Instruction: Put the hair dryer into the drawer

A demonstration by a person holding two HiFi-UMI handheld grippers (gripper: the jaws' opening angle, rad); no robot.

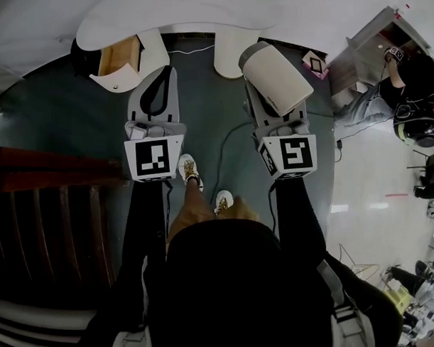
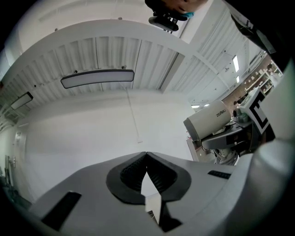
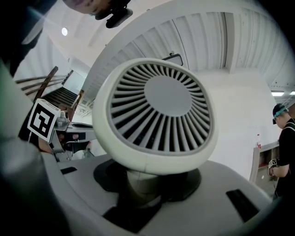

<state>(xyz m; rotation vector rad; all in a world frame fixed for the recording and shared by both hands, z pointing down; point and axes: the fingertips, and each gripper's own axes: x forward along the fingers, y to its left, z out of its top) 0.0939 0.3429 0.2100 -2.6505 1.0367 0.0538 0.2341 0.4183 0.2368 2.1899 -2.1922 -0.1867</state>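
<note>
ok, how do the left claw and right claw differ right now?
Left claw is empty; right claw grips the white hair dryer by its handle. Left claw's jaws meet at the tips; right claw's jaws are held apart by that handle. Both are the same grey build, pointing forward side by side.

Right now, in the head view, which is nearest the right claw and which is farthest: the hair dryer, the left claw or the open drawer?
1. Hair dryer: gripped in the right claw itself.
2. Left claw: beside it, to the left.
3. Open drawer: farther left still, toward the picture's top.
</note>
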